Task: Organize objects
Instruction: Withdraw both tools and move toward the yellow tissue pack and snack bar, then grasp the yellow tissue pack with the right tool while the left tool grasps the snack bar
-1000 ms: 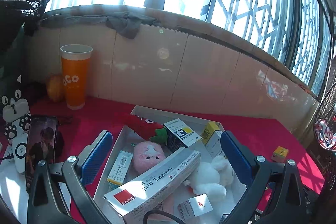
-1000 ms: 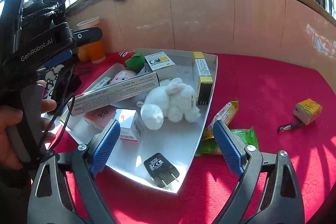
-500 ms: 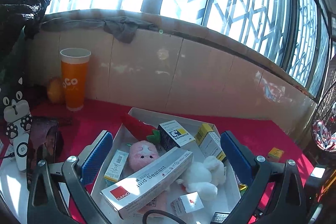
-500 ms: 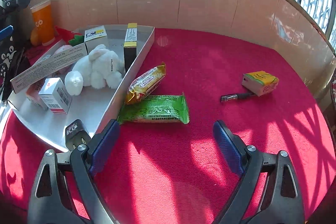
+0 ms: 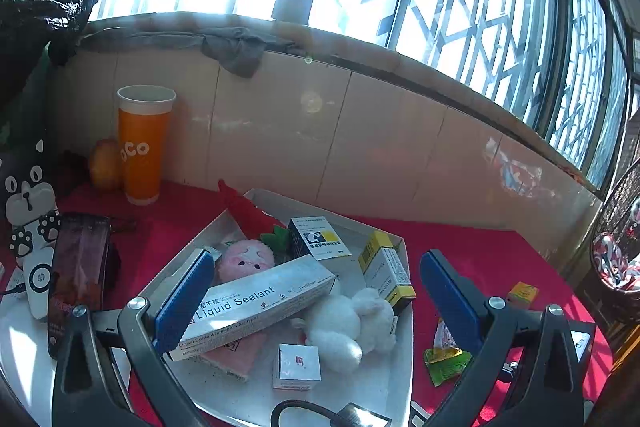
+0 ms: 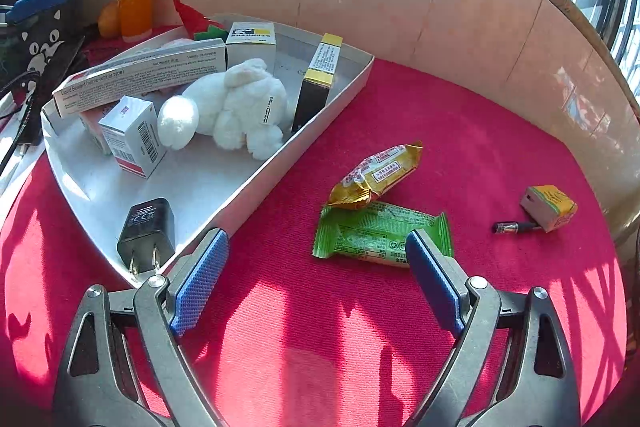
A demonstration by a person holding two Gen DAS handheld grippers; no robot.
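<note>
A white tray (image 6: 256, 183) on the red cloth holds a white plush rabbit (image 6: 236, 103), a long sealant box (image 5: 256, 303), several small boxes and a black charger (image 6: 146, 231). A green snack packet (image 6: 376, 233) and a yellow snack packet (image 6: 380, 171) lie on the cloth right of the tray. Further right lie a small yellow box (image 6: 550, 207) and a black pen-like piece (image 6: 514, 226). My right gripper (image 6: 316, 279) is open and empty, low over the cloth just before the green packet. My left gripper (image 5: 316, 303) is open and empty above the tray (image 5: 404, 355).
An orange cup (image 5: 142, 143) and an orange fruit (image 5: 103, 165) stand by the tiled wall (image 5: 360, 139) at the back left. A phone (image 5: 78, 275) and a cat-patterned stand (image 5: 30, 203) sit left of the tray. The wall curves round the table's right side.
My right gripper has swung right from over the tray and come closer to the snack packets on the cloth. My left gripper has drawn back and risen slightly over the tray.
</note>
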